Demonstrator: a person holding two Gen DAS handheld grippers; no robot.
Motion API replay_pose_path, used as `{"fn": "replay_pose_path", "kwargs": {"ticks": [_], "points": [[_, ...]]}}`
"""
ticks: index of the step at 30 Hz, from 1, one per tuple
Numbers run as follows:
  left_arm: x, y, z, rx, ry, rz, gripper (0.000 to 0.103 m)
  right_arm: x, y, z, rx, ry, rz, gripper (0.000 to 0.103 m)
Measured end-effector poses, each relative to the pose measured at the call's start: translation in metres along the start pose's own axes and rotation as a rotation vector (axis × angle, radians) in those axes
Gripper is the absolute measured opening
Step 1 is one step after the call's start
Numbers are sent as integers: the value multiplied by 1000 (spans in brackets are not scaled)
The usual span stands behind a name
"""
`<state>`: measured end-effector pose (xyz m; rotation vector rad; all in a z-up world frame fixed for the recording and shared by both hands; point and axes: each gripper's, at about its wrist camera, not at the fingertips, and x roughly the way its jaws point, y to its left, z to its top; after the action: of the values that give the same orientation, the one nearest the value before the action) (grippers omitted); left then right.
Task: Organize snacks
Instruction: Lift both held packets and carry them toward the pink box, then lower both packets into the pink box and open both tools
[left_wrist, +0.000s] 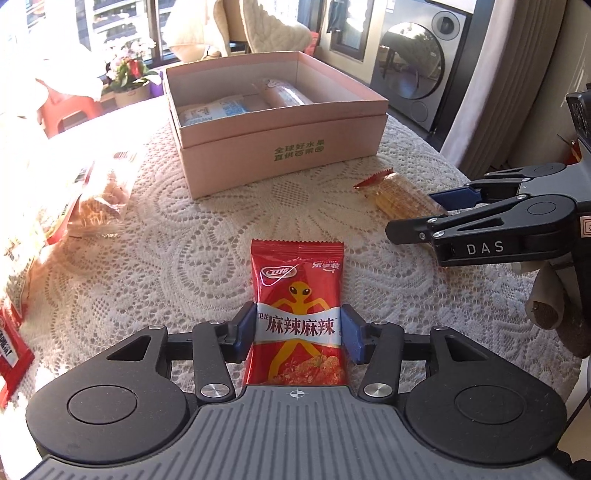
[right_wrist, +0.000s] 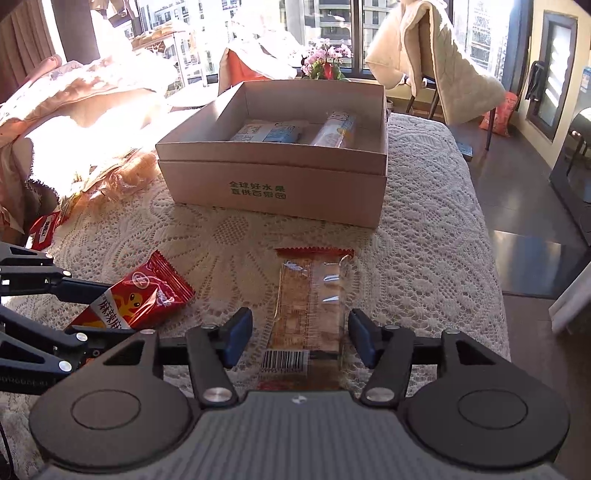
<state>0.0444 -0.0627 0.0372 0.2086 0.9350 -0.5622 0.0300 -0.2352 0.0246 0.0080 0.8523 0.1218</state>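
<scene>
My left gripper (left_wrist: 298, 330) is shut on a red spicy-snack packet (left_wrist: 298, 295), its blue pads pressing both long edges just above the lace cloth; the packet also shows in the right wrist view (right_wrist: 142, 295). My right gripper (right_wrist: 295, 338) is open, its jaws either side of a clear orange-ended wafer packet (right_wrist: 310, 306) that lies flat on the cloth, with gaps on both sides. That packet also shows in the left wrist view (left_wrist: 399, 194). The open pink box (left_wrist: 280, 122) stands beyond, with two pale packets inside (right_wrist: 273, 133).
Bagged snacks (left_wrist: 99, 195) and red packets (left_wrist: 11, 354) lie at the table's left in strong sunlight. A flower pot (left_wrist: 129, 74) and a draped chair (right_wrist: 436, 66) stand behind the box. The table edge (right_wrist: 491, 258) drops to dark floor on the right.
</scene>
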Motion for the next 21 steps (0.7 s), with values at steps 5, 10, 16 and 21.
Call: {"fn": "replay_pose_path", "kwargs": {"ticks": [5, 10, 16, 21], "points": [[-2, -6, -5, 49, 18, 10, 58, -4, 6, 5, -55, 7, -25, 35], [-8, -10, -12, 93, 23, -1, 55, -37, 3, 14, -31, -42, 59, 34], [-50, 8, 28, 12, -165, -79, 51, -84, -10, 53, 40, -178, 93, 34], [-78, 33, 105, -68, -374, -76, 52, -102, -19, 117, 67, -305, 78, 34]]}}
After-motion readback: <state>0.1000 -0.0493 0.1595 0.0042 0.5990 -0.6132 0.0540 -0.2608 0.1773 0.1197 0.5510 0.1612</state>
